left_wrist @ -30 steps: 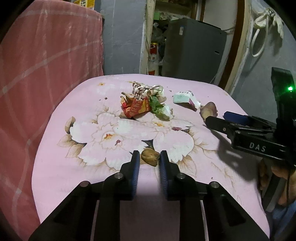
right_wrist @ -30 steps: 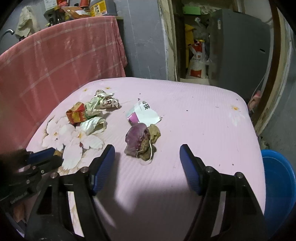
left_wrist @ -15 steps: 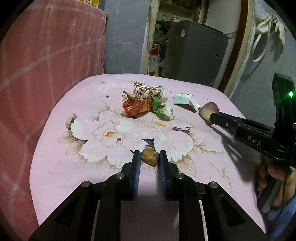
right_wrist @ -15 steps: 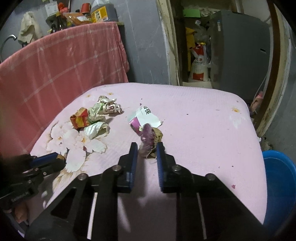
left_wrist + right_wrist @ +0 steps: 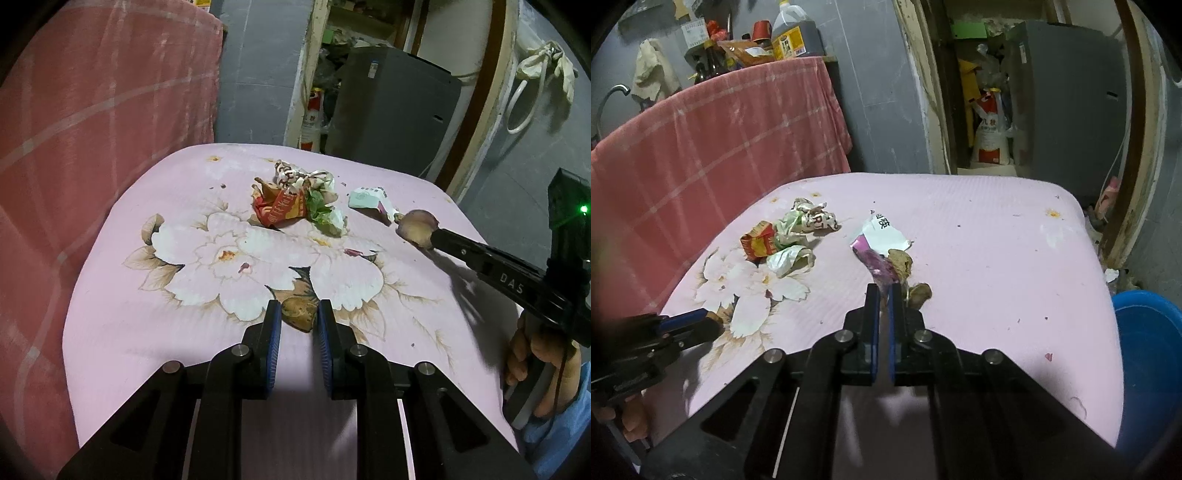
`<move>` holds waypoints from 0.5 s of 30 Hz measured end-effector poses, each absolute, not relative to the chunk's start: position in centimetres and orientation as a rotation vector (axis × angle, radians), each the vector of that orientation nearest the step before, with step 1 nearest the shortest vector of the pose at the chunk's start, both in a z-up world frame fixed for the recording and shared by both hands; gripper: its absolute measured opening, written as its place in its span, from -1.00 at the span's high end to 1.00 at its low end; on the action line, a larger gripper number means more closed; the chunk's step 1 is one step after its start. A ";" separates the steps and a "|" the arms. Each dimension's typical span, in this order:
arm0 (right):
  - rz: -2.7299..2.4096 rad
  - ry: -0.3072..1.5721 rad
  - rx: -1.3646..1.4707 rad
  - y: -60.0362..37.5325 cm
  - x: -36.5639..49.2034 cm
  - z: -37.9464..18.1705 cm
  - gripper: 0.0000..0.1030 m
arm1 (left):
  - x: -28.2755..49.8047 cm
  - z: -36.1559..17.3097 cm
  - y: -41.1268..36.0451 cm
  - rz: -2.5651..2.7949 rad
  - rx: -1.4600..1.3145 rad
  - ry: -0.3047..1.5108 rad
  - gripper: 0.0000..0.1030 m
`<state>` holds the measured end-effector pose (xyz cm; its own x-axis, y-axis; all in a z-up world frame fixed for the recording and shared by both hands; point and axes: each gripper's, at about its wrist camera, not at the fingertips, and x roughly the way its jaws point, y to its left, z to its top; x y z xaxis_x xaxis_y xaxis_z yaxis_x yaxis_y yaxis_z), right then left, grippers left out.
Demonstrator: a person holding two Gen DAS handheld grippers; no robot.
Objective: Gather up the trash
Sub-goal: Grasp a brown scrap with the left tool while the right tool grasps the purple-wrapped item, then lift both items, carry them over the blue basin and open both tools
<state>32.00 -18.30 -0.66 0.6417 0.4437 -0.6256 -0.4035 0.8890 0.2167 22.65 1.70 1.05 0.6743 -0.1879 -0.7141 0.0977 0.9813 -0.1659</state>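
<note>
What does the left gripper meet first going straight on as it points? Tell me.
The left gripper already pinches a brown scrap; beyond that, probably just the pink floral tabletop, though depth is unclear.

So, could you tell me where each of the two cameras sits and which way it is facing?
Left wrist: sits on the left gripper, looking down over the pink floral tablecloth toward the doorway; its fingers pinch a brown scrap; the right gripper and hand show at right.
Right wrist: sits on the right gripper, facing the same way; its jaws have just been closing on a purple peel; the left gripper shows at lower left.
Shared: the crumpled wrappers.
</note>
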 end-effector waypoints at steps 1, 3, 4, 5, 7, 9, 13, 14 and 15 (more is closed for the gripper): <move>0.484 0.734 0.063 -18.4 32.0 -0.7 0.83 | 22.9 1.1 1.7 -0.157 -0.121 0.816 0.68; 0.482 0.742 0.065 -18.3 32.2 -0.8 0.43 | 23.5 1.1 1.6 -0.152 -0.119 0.820 0.68; 0.484 0.747 0.063 -18.2 32.3 -0.8 0.33 | 23.7 1.1 1.6 -0.149 -0.118 0.820 0.68; 0.487 0.752 0.059 -18.1 32.4 -0.8 0.22 | 24.1 1.2 1.5 -0.148 -0.120 0.821 0.68; 0.484 0.762 0.043 -17.7 32.7 -0.8 0.20 | 24.6 1.1 1.6 -0.147 -0.129 0.823 0.68; 0.474 0.775 0.023 -17.3 33.2 -0.8 0.18 | 25.0 1.0 1.6 -0.144 -0.136 0.826 0.68; 0.466 0.797 0.033 -17.1 34.6 -0.7 0.18 | 25.6 0.8 1.7 -0.142 -0.148 0.828 0.68; 0.468 0.800 0.039 -17.2 34.7 -0.6 0.19 | 25.6 0.8 1.7 -0.143 -0.148 0.828 0.68; 0.471 0.806 0.046 -17.1 35.1 -0.7 0.21 | 25.6 0.8 1.7 -0.144 -0.148 0.828 0.68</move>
